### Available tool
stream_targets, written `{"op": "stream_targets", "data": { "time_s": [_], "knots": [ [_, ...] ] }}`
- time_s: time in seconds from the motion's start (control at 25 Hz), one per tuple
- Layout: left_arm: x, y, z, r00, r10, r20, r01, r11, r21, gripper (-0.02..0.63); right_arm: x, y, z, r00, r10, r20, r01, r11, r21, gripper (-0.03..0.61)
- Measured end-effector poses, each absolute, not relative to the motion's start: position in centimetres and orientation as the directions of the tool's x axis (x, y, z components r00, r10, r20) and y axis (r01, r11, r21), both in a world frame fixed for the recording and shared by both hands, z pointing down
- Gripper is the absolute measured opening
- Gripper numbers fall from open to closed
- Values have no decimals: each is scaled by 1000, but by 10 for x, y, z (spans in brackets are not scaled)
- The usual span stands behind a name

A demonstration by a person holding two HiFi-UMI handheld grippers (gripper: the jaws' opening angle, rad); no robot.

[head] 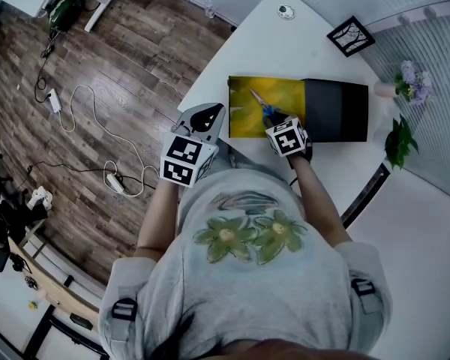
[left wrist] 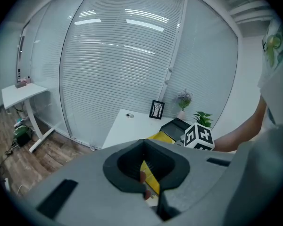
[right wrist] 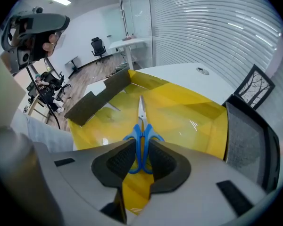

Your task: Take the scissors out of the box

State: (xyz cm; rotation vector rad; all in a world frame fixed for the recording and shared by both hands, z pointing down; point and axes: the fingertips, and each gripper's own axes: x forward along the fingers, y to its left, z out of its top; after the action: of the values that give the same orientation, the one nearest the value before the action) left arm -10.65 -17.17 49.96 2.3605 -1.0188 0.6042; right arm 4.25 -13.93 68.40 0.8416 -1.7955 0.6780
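Scissors (head: 265,109) with blue handles (right wrist: 140,145) and steel blades lie pointing away inside the open yellow box (head: 244,107) on the white table (head: 285,47). My right gripper (right wrist: 137,158) is shut on the scissors' handles, one pad on each side; in the head view the right gripper (head: 279,124) sits at the box's near edge. My left gripper (head: 208,117) hovers by the box's left corner, off the table's edge, with its jaws together and nothing held. In the left gripper view only a strip of the yellow box (left wrist: 161,136) shows past the left gripper (left wrist: 147,167).
The box's black lid (head: 337,111) lies open to the right of the yellow part. A framed picture (head: 350,36), a vase of flowers (head: 411,81) and a potted plant (head: 400,139) stand further right. A small round object (head: 286,11) lies at the table's far end. Cables run across the wooden floor (head: 97,103).
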Motion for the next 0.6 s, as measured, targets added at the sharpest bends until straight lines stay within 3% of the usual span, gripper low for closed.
{"op": "stream_targets", "data": {
  "time_s": [0.6],
  "knots": [
    [-107,-168,499,610,-543,577,-765,-593,252,6,38,-148,667,-288,-292,912,-793,607,-56,84]
  ]
}}
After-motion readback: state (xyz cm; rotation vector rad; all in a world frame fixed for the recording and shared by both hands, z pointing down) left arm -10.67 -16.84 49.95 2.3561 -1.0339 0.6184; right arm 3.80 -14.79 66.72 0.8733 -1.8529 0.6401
